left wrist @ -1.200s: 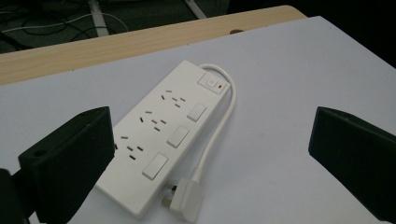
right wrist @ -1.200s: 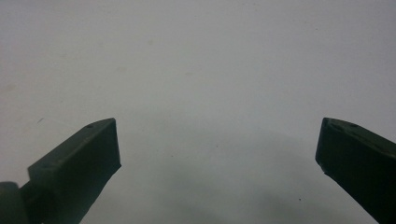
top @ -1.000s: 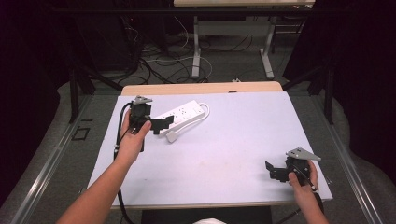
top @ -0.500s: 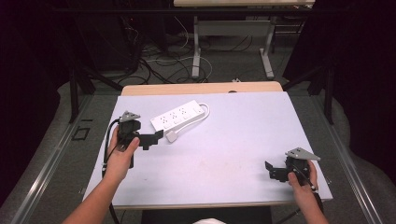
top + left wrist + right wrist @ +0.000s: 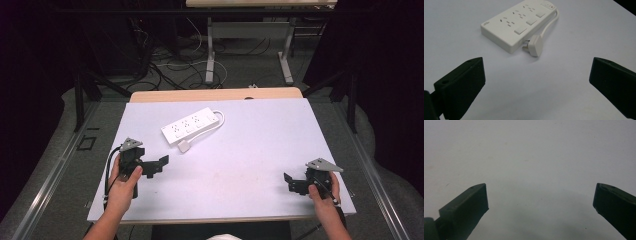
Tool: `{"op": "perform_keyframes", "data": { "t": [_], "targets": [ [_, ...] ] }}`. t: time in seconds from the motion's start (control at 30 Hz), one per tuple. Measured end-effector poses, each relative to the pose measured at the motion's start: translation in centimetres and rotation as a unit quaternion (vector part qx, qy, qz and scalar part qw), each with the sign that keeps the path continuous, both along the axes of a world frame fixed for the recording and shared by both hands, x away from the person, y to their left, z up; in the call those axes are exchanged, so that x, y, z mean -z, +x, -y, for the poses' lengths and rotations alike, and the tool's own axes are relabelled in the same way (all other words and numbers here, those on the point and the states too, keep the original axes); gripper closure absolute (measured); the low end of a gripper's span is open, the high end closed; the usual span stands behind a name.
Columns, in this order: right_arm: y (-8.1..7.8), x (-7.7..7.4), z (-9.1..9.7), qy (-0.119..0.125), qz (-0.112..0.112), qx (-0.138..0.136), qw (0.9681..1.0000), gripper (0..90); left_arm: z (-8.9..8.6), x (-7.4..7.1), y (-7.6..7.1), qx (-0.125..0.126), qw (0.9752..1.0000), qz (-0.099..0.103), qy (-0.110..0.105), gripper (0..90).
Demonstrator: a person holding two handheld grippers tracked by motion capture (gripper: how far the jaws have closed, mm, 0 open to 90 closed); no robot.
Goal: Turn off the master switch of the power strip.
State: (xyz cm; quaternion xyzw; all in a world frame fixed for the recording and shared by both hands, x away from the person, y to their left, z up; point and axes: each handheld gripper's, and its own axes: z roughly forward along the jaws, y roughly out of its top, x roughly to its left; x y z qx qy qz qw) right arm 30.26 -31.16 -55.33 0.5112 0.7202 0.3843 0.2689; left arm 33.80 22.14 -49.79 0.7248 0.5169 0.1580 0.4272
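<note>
Although nothing is held at this moment, the thing nearest the left gripper (image 5: 159, 163) is the white power strip (image 5: 191, 126), which lies flat toward the far left of the table (image 5: 260, 150), its cord looping round its far end and its plug (image 5: 184, 147) resting on the table just beside its near long edge. In the left gripper view the power strip (image 5: 516, 25) sits ahead of the widely spread jaws, well clear of them, with the plug (image 5: 535, 45) nearest.

Judging by its look, the strip is a rigid plastic box, light to moderate in weight, smooth and likely a little slippery on its glossy faces. A grip across the short width of the body, near the middle, seems safest (the switches and sockets on top are best avoided). The cord is limp and would trail, so the plug may drag or swing.

The right gripper (image 5: 295, 183) rests near the table's near right corner, jaws likewise spread wide over bare surface.

Compared with a second ago, the left gripper has drawn back from the strip toward the near left edge; the strip, the plug and the right gripper lie where they were.
</note>
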Motion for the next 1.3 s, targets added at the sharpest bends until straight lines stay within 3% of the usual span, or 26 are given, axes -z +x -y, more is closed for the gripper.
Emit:
{"op": "perform_keyframes", "data": {
  "t": [0.5, 0.57, 0.63, 0.67, 0.77, 1.3],
  "targets": [
    [0.0, 0.0, -0.1, -0.003, 0.001, -0.001, 1.0, 0.0, -1.9, 3.7, -1.6, -0.022, 0.9996, -0.017, 0.004, 0.3],
    [0.0, 0.1, 0.0, -0.007, 0.003, -0.004, 1.0, 0.0, -2.0, 4.1, -1.7, -0.022, 0.9995, -0.023, 0.009, 0.3],
    [0.1, 0.1, 0.0, -0.008, 0.002, -0.004, 1.0, 0.0, -2.2, 4.5, -1.7, -0.024, 0.9994, -0.016, 0.019, 0.3],
    [0.1, 0.1, -0.1, -0.007, 0.001, -0.003, 1.0, 0.0, -2.3, 4.5, -1.8, -0.024, 0.9993, -0.016, 0.025, 0.4],
    [0.1, 0.1, 0.0, -0.009, 0.003, -0.004, 0.9999, 0.0, -2.7, 4.7, -1.9, -0.029, 0.9994, -0.014, 0.015, 0.3],
    [0.1, 0.2, -0.1, -0.01, 0.003, -0.003, 0.9999, 0.0, -3.4, 5.2, -2.1, -0.035, 0.9992, -0.013, 0.013, 0.3]
  ]
}}
